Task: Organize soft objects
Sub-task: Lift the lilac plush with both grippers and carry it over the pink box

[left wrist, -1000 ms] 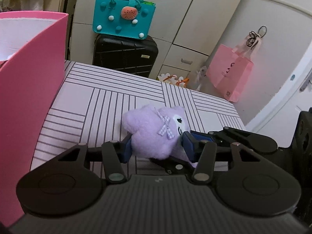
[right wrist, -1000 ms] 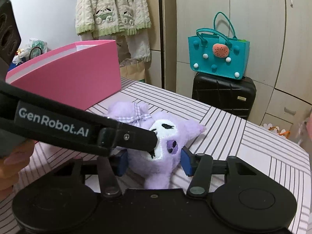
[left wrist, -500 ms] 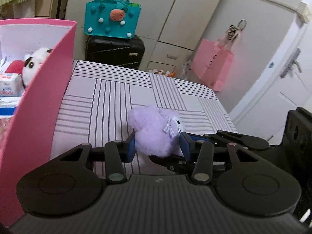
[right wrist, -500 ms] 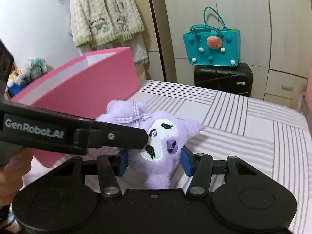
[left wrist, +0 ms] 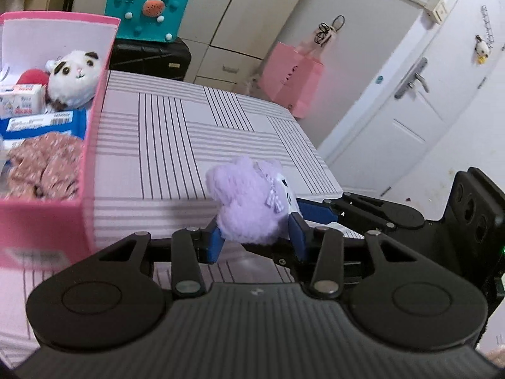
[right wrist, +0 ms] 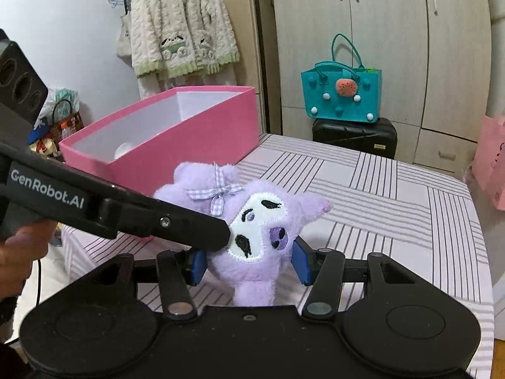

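Purple plush toy (right wrist: 252, 230): white embroidered face, checked bow, held above the striped tablecloth (right wrist: 394, 205), near the open pink box (right wrist: 189, 132). Left gripper (left wrist: 257, 237): blue pads pressed into the back and side of the plush, jaws closing further on it; seen in the right wrist view as a black arm reaching in from the left, tip against the plush face. Right gripper (right wrist: 249, 265): blue pads clamped on the lower body of the plush, 1 on each side, 1 plush limb hanging down between them. Pink box (left wrist: 94, 120), left wrist view: white lining, standing on the cloth to the left of the plush, containing 1 white plush with dark ear patches (left wrist: 74, 77), 1 red round item (left wrist: 31, 77), small tissue packets (left wrist: 20, 101), 1 blue-and-white pack (left wrist: 44, 124), and brown floral fabric (left wrist: 44, 164). Background: teal felt bag (right wrist: 341, 94) on top of a black suitcase (right wrist: 355, 135), pink paper bag (left wrist: 292, 77) hanging by the white door (left wrist: 410, 101), cream knitted cardigan (right wrist: 180, 28) on a hanger, beige wardrobe (right wrist: 378, 31). Part of a hand (right wrist: 19, 255) visible at the left edge of the right wrist view, under the left gripper's body.
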The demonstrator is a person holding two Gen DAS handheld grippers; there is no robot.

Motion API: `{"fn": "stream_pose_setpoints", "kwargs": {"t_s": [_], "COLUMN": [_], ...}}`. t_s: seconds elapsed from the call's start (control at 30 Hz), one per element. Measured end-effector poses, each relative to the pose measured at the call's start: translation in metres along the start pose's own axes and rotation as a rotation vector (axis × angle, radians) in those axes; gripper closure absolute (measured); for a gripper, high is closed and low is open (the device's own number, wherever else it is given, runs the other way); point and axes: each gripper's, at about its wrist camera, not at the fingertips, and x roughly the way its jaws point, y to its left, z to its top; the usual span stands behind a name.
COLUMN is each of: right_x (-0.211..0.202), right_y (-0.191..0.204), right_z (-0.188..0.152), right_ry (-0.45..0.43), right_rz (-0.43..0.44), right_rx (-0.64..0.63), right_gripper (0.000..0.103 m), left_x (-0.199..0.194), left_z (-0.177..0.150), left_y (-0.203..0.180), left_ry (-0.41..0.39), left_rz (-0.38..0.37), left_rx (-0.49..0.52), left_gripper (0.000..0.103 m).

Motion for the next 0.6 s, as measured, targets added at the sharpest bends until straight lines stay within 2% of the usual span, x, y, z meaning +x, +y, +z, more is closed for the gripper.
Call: {"fn": "stream_pose_setpoints", "kwargs": {"t_s": [0.1, 0.37, 0.6], "right_x": [-0.006, -0.009, -0.003], "right_y": [0.015, 0.052, 0.08], "right_z": [-0.001, -0.001, 0.0], "right_ry": [0.03, 0.105, 0.177], "right_rz": [-0.018, 0.018, 0.118], "right_rx": [0.004, -0.018, 0.009], "right_gripper": [0.044, 0.044, 0.044], "left_x": [-0.013, -0.047, -0.08], "left_z": [-0.007, -0.027, -0.038], "left_y": [0.002, 0.024, 0.042], "left_ry": [0.018, 0.054, 0.105], "left_rz": [-0.008, -0.014, 0.004], "left_rx": [0.007, -0.037, -0.077], "left_gripper": [0.061, 0.061, 0.062]}}
